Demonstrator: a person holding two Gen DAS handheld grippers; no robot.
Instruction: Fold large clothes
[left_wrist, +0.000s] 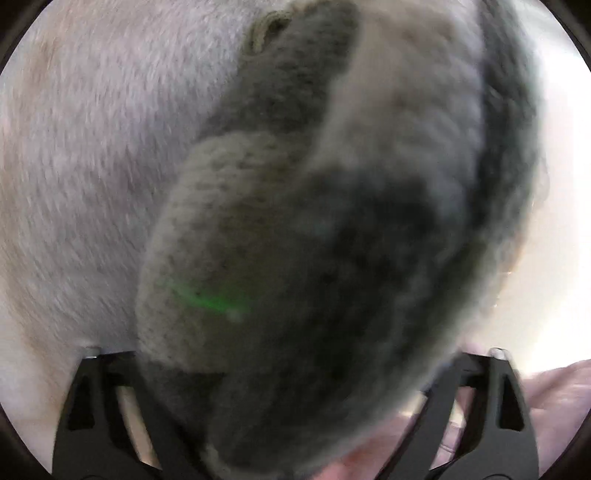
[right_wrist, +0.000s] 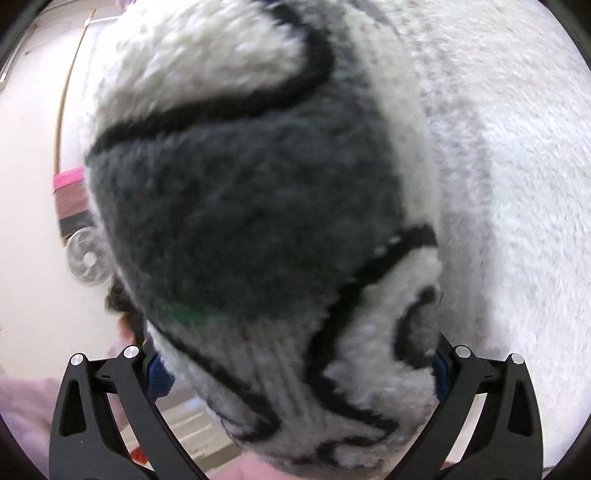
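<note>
A fuzzy knit sweater fills both views: grey (left_wrist: 280, 240) against pale fleece (left_wrist: 92, 166) in the left wrist view, white with a dark grey patch and black lines (right_wrist: 251, 206) in the right wrist view. My left gripper (left_wrist: 293, 354) has its black fingers (left_wrist: 495, 391) spread wide, and a blurred grey fold bulges between them and hides their inner sides. My right gripper (right_wrist: 295, 354) is spread just as wide. A patterned fold lies between its blue pads (right_wrist: 159, 373) and reaches both. I see no pinch in either view.
A small round fan (right_wrist: 88, 258) and a pink, brown and black striped thing (right_wrist: 70, 199) stand at the left by a pale wall. Pink cloth (right_wrist: 26, 406) lies low on the left, and pink cloth (left_wrist: 554, 387) shows low on the right.
</note>
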